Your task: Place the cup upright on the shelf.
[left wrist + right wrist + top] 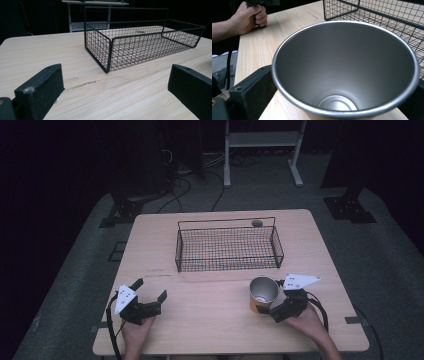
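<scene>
A: Steel cup [263, 294], orange band on the outside, open mouth up. I log it upright near the front right of the wooden table [215, 320], just short of the wire basket [227, 245]. My right gripper [280, 307] has it: in the right gripper view the rim [347, 67] sits between the two black jaws, which look closed against its sides low down.

B: Item two, the left?

A: Left gripper [150, 297], jaws wide, nothing between them, resting near the front left corner, well apart from the cup. Its own view looks at the basket's near corner [108, 53] across bare wood.

B: Risks, as you judge them?

A: First: the wall is smooth, tapered metal, so a low grip could let it slide upward out of the jaws or tip as I lift. Second: the basket's front wall stands between the cup and the basket floor; too low a carry would knock the base on the wire. Third: the basket is light and empty, so a bump could shove it back.

B: The left's part?

A: Idle; it could steady the basket.
</scene>
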Motion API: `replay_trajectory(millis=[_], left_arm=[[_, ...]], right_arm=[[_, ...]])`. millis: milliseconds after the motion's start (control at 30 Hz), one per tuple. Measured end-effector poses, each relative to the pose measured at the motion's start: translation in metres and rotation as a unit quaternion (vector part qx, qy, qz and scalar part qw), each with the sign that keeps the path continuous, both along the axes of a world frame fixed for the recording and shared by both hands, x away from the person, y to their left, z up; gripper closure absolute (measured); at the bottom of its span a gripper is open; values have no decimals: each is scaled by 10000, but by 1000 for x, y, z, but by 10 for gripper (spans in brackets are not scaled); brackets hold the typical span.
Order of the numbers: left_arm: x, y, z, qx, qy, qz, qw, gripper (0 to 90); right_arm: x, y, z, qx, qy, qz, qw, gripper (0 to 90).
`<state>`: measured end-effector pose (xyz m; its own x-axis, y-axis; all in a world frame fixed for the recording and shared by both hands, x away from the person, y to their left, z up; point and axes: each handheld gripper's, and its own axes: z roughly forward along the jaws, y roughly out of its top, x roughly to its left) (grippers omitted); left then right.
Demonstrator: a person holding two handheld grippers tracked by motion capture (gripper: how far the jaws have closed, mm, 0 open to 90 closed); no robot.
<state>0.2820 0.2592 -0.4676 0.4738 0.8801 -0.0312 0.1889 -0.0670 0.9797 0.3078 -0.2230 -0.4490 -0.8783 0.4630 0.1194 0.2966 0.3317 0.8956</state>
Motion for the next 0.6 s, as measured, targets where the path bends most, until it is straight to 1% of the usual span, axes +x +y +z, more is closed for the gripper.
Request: replay_trajectory(millis=[200,433,467,600], left_arm=[[0,0,0,-1,2,2,10000,0],[0,0,0,-4,1,3,10000,0],[0,0,0,-2,1,0,10000,0],[0,0,0,-8,-3,1,10000,0]], right_arm=[[3,1,-2,13,55,-67,10000,4],[5,1,-2,84,37,-75,9999,13],[5,0,-2,124,-3,-32,9999,106],[5,0,-1,110,-51,-53,9999,114]])
